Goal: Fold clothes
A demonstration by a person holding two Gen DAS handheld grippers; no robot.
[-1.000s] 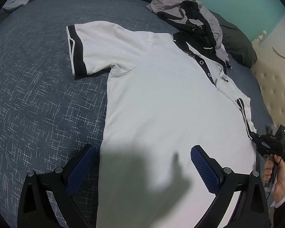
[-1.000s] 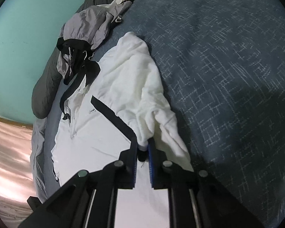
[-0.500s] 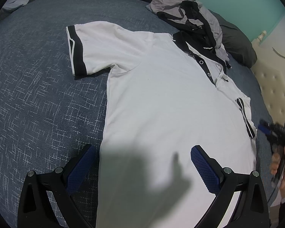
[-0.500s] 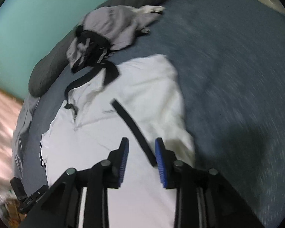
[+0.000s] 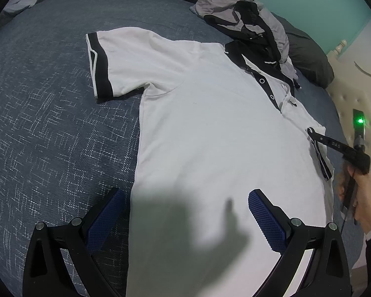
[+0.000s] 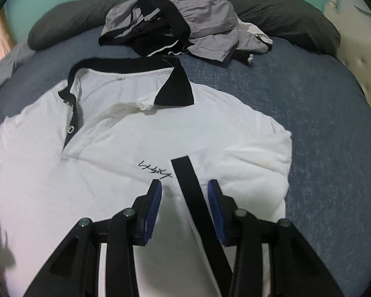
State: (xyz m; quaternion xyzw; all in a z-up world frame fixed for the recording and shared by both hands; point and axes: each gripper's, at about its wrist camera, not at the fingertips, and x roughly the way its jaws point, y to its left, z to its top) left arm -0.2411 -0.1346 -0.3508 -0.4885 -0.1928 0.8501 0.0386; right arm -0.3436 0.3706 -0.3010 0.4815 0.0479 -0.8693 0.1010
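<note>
On the blue bedspread [image 5: 49, 123] lies a white polo shirt [image 5: 210, 136], spread face up with its black collar [image 6: 126, 64] toward the far pillows. One sleeve is folded in over the chest, its black cuff band [image 6: 188, 180] running between the spread fingers of the right gripper [image 6: 184, 193], which grips nothing. The left gripper [image 5: 185, 210] hangs wide apart over the shirt's near part, empty. A grey and black garment [image 6: 185, 17] sits crumpled just beyond the collar, against a dark pillow [image 6: 284, 17].
</note>
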